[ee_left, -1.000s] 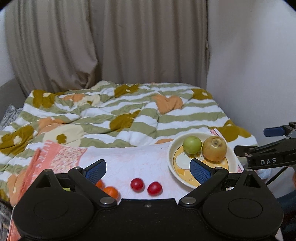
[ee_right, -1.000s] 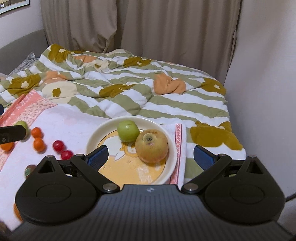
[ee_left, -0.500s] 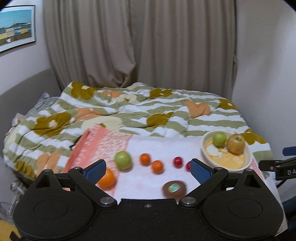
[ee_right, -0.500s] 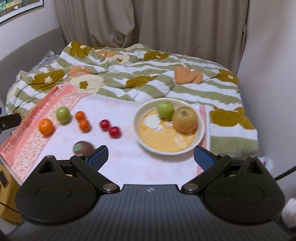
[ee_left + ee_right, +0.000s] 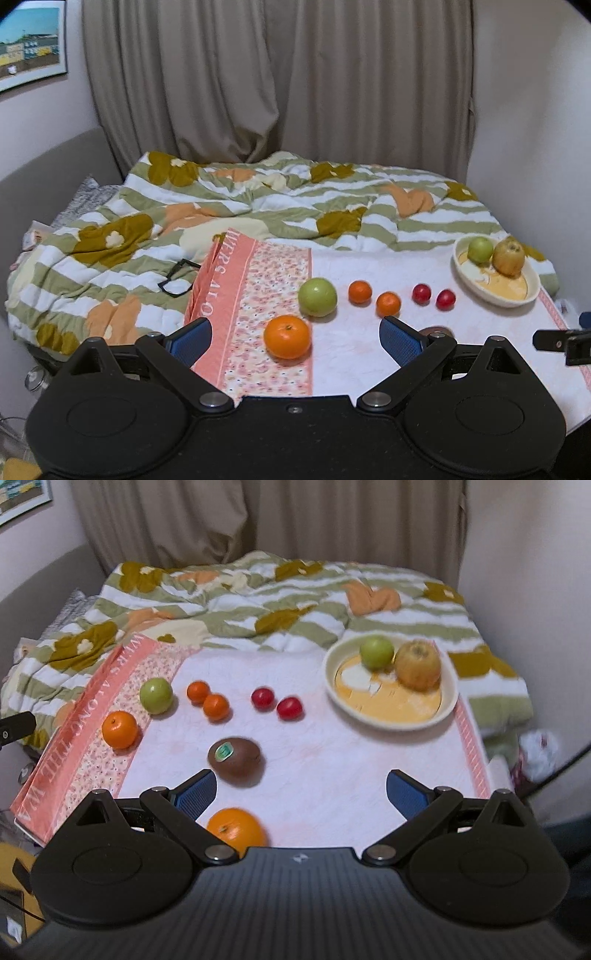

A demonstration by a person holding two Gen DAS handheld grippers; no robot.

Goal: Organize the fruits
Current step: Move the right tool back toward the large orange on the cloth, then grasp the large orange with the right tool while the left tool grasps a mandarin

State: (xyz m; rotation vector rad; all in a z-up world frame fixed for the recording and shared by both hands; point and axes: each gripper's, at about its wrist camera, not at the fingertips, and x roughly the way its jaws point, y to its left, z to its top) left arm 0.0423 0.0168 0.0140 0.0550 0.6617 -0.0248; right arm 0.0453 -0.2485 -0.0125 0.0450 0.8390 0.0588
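Green apples (image 5: 156, 695): one loose, one on plate (image 5: 448, 705).

Plate (image 5: 448, 705) right on cloth (image 5: 332, 753), two fruits inside; loose fruits left; kiwi (image 5: 236, 757) nearer.

place: home bedroom | evidence: bed with striped floral quilt (image 5: 280, 206), drawn curtains (image 5: 273, 81), framed picture (image 5: 31, 42)

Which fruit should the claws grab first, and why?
Probably the right claw should dip onto the brown kiwi with the green sticker. It lies loose on the white cloth just ahead of that open claw, and the cream plate holding two fruits has room.
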